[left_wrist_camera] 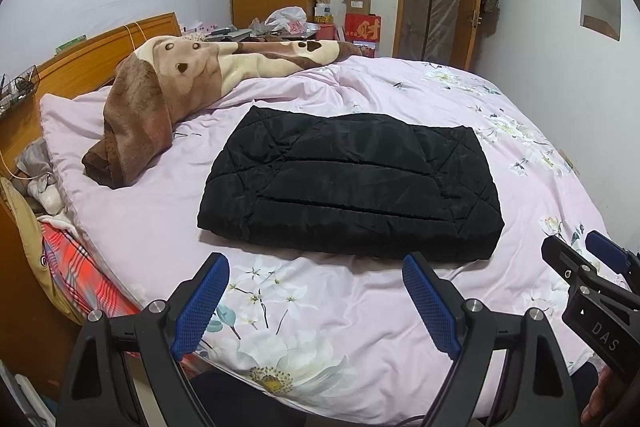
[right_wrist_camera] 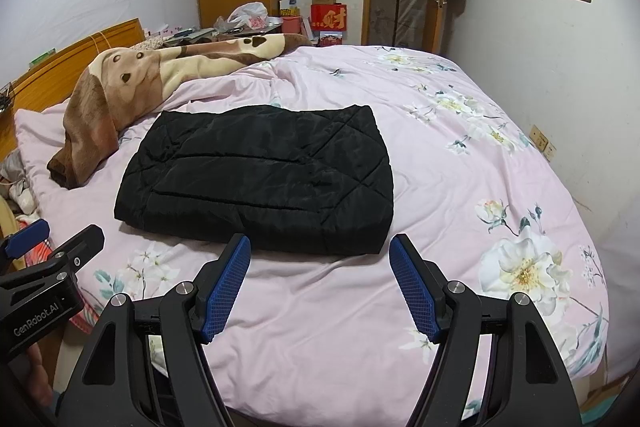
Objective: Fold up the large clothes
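From the left wrist we look over a bed under a pink floral duvet (left_wrist_camera: 360,327). Our left gripper (left_wrist_camera: 316,299) stands spread and empty; the black quilted jacket (left_wrist_camera: 352,183), already folded into a block, lies just beyond its fingertips. The plush brown blanket (left_wrist_camera: 160,99) sits well left.

From the right wrist, our right gripper (right_wrist_camera: 320,283) is also spread, holding nothing, the jacket (right_wrist_camera: 260,179) just ahead and left. Grabbing only the top layer could spill the fold open.

Each gripper (left_wrist_camera: 316,277) is black — blue cross-hatched pads (right_wrist_camera: 228,283), silver screws (right_wrist_camera: 455,286), white lettering.
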`<state>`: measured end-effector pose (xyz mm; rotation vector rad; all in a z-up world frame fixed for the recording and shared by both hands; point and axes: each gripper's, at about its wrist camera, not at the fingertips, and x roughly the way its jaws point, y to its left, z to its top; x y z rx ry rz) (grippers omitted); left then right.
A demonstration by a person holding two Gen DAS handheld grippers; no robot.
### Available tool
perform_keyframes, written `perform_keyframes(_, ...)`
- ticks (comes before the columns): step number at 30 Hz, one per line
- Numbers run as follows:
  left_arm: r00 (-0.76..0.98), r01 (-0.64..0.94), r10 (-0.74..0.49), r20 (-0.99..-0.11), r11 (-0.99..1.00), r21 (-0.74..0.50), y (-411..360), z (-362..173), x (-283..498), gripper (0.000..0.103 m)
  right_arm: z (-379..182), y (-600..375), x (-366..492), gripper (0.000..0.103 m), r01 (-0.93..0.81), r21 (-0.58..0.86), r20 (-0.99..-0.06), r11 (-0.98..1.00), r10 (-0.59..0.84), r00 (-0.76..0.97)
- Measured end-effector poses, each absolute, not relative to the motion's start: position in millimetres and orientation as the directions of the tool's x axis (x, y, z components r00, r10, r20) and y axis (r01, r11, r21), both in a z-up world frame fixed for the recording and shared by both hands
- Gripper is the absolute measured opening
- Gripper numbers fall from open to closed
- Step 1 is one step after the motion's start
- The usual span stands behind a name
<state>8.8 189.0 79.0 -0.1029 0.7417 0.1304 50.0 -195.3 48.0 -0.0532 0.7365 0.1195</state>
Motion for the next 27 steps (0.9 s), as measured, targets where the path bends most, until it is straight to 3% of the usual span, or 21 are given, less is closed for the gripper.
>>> perform_keyframes(27,0.726,-0.176,0.108,-0.679,0.984,-0.031,194.6,78.4,8.2,0.089,46.3,-197.8,50.3,0.072,-0.127,-0.004,-0.676,0.992,0.091,0.732)
